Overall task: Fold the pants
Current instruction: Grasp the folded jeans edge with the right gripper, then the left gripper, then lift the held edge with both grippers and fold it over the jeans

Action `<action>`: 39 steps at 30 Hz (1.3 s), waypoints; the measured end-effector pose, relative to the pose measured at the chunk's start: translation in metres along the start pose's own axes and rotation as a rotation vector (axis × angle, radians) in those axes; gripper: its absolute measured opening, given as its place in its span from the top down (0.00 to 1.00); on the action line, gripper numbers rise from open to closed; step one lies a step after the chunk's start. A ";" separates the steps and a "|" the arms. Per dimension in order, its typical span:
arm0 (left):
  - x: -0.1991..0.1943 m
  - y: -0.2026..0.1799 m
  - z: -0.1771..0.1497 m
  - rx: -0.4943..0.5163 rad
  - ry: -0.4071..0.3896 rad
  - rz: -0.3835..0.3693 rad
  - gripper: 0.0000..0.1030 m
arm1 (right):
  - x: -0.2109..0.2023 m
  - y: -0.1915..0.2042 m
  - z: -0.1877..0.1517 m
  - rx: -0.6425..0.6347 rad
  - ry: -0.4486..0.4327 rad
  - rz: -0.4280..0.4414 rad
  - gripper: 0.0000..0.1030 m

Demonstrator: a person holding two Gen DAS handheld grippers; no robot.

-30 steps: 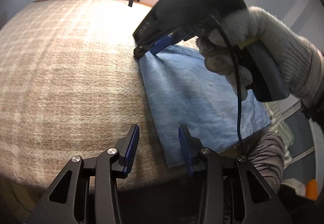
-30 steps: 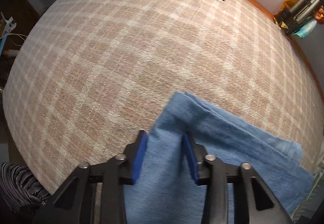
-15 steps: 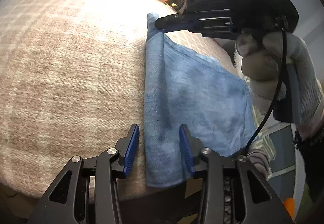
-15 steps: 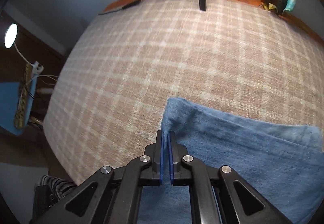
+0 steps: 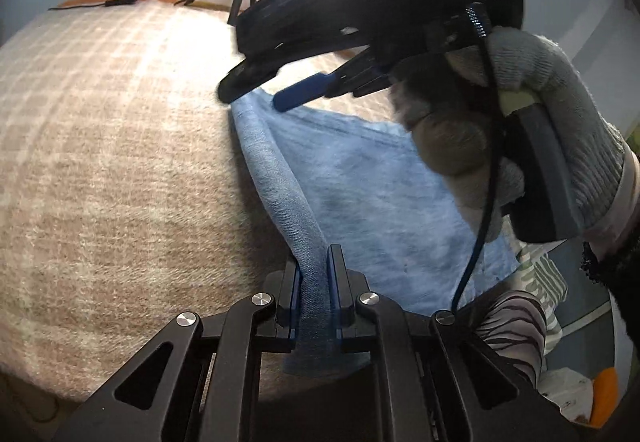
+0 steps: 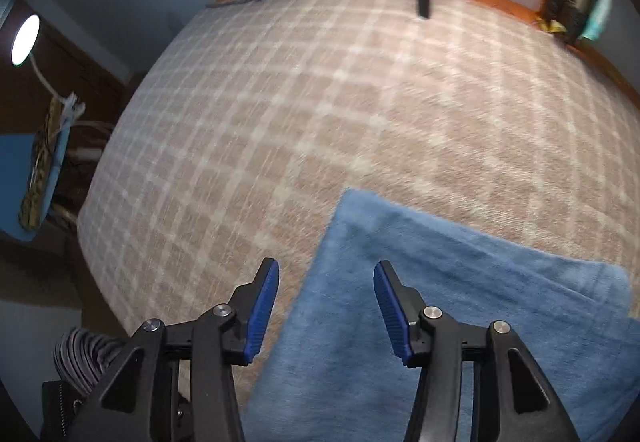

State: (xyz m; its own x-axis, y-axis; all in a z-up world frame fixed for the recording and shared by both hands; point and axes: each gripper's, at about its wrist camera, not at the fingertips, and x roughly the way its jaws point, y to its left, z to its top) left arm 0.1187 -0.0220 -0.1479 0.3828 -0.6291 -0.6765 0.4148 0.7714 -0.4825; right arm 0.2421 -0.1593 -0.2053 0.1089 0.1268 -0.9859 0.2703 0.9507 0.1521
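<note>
Two grippers work the blue pants [image 5: 360,178], already folded into a compact rectangle at the near edge of the plaid blanket [image 5: 120,146]. The left gripper [image 5: 314,282] has just closed, clamping the fold's near corner; the right gripper [image 6: 326,306], jaws just parted, hovers empty over the far corner. Judged nearly finished, one fold possibly left

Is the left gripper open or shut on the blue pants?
Shut on them. The left gripper has just closed, and its pads pinch the raised folded edge of the blue pants, which runs up between them.
</note>
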 end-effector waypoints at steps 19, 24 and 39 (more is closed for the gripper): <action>0.021 -0.011 -0.007 0.006 0.021 0.050 0.73 | 0.009 0.000 -0.017 -0.005 -0.007 -0.067 0.96; 0.011 -0.020 -0.005 0.028 -0.019 0.036 0.89 | -0.008 -0.012 -0.026 0.022 -0.044 -0.027 0.96; 0.002 -0.083 0.005 0.161 -0.073 -0.019 0.91 | -0.069 -0.038 -0.043 0.090 -0.191 0.069 0.96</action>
State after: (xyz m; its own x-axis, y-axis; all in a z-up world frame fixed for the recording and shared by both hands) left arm 0.0892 -0.0878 -0.1060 0.4301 -0.6533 -0.6231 0.5473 0.7376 -0.3956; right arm 0.1829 -0.1915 -0.1464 0.3069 0.1266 -0.9433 0.3389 0.9116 0.2326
